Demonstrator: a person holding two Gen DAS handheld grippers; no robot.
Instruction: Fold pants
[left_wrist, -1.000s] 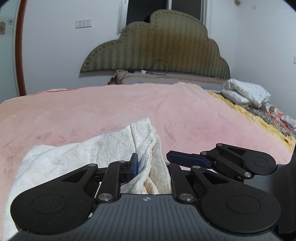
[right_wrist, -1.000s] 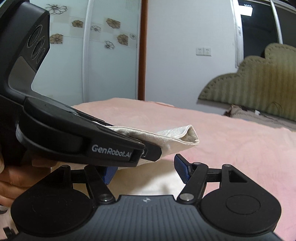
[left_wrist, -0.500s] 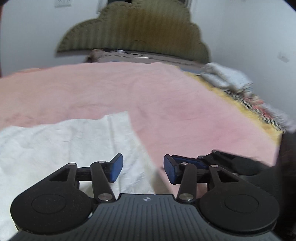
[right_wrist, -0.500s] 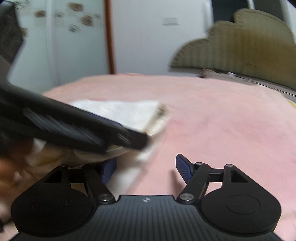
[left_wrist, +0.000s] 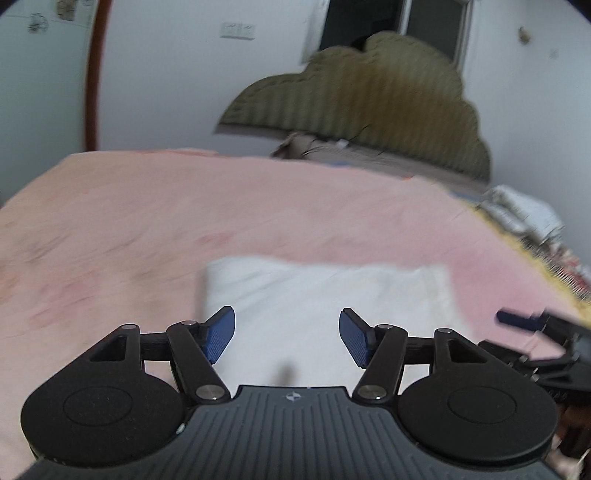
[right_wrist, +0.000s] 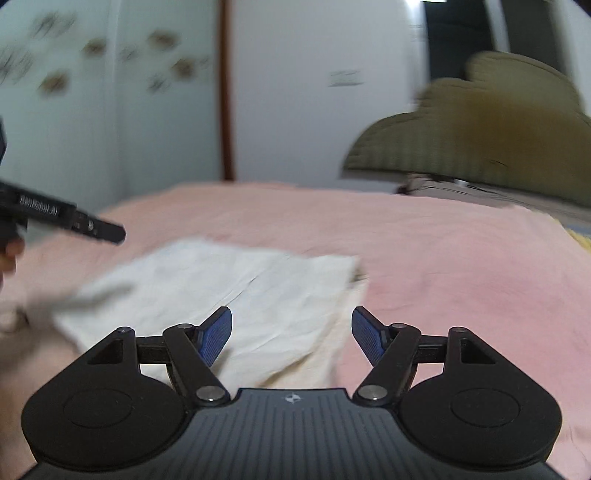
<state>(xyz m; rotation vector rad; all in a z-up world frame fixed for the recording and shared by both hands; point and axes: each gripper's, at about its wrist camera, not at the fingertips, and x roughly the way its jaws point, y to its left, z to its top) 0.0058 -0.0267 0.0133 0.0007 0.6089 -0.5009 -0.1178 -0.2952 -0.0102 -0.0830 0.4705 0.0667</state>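
Left wrist view: the left gripper (left_wrist: 287, 334) is opening, nothing between its blue pads, above the folded white pants (left_wrist: 328, 295) lying flat on the pink blanket (left_wrist: 184, 221). Right wrist view: the right gripper (right_wrist: 291, 338) is released and empty over the pants' (right_wrist: 221, 288) near edge

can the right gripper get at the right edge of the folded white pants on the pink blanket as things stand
Probably yes. The right gripper is open and empty, and the folded white pants lie flat on the pink blanket just ahead of it, their right edge between its fingers' line. The left gripper is off to the side.
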